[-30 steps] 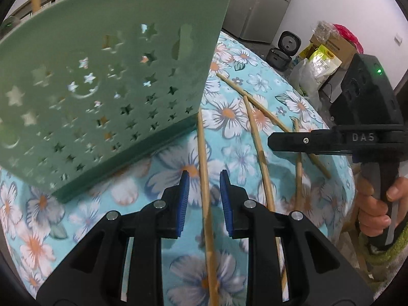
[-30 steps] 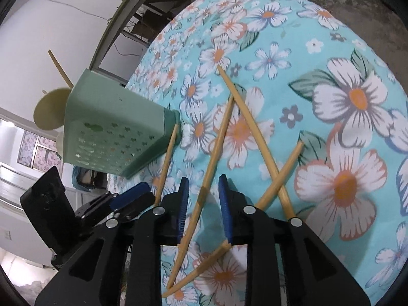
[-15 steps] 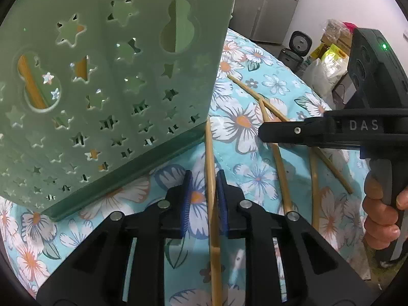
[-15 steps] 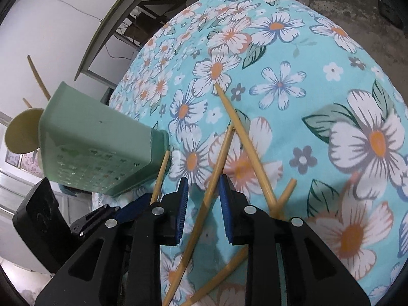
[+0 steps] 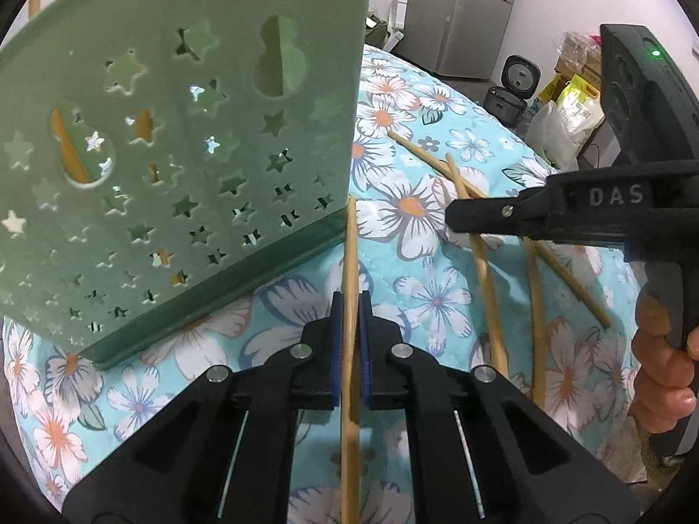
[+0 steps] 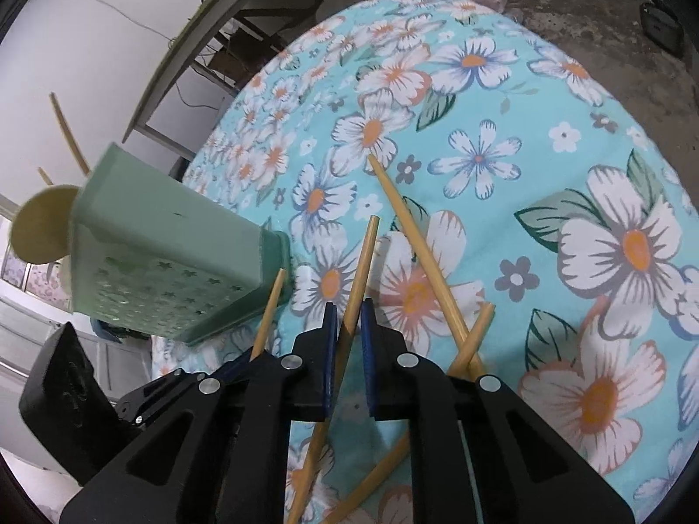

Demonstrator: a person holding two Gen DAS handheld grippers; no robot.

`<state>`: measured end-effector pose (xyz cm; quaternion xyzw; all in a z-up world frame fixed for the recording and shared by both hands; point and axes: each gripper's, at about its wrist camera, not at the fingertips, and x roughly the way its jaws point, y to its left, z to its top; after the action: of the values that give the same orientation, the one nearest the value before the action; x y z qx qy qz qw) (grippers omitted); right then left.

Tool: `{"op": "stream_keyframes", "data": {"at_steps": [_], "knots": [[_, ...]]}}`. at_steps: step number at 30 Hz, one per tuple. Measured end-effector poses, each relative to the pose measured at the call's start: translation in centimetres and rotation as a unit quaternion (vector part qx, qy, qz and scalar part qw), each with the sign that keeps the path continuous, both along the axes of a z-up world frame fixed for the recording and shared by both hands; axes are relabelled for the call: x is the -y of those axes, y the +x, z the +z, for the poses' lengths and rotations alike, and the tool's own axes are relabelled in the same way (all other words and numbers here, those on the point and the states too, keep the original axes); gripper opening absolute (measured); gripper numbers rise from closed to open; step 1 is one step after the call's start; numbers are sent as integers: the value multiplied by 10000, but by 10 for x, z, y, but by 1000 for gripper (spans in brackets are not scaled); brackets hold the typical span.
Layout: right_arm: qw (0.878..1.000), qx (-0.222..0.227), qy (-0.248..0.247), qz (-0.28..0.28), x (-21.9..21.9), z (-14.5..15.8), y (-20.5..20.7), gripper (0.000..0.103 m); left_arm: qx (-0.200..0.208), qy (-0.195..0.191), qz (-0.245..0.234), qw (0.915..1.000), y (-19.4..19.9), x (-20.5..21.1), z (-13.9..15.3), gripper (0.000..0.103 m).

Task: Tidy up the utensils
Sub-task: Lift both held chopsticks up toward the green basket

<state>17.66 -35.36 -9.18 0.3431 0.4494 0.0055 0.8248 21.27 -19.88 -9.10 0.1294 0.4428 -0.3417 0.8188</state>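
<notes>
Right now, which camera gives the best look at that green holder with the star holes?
The left wrist view. The green holder fills its upper left, so the star cut-outs and the wooden utensils inside show clearly. The right wrist view shows the holder small, from its corner, with a round wooden spoon head sticking out.

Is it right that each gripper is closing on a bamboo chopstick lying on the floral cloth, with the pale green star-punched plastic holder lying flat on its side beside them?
Not quite. The pale green star-punched plastic holder stands upright on its base, as the left wrist view shows. The rest holds: the left gripper pinches a bamboo chopstick, and the right gripper brackets another chopstick on the floral cloth.
</notes>
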Motion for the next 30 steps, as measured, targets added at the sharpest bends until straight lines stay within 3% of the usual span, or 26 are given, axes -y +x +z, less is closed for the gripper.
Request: {"op": "stream_keyframes", "data": {"at_steps": [24,30], "knots": [[9943,941,-473,154,-20,86,-55,8,502,-414,202,9977,-36,-45,66,6],[9864,1358,-876,294,-34,120,-68,7,641,-743,342,9946,-39,-75,96,6]]}}
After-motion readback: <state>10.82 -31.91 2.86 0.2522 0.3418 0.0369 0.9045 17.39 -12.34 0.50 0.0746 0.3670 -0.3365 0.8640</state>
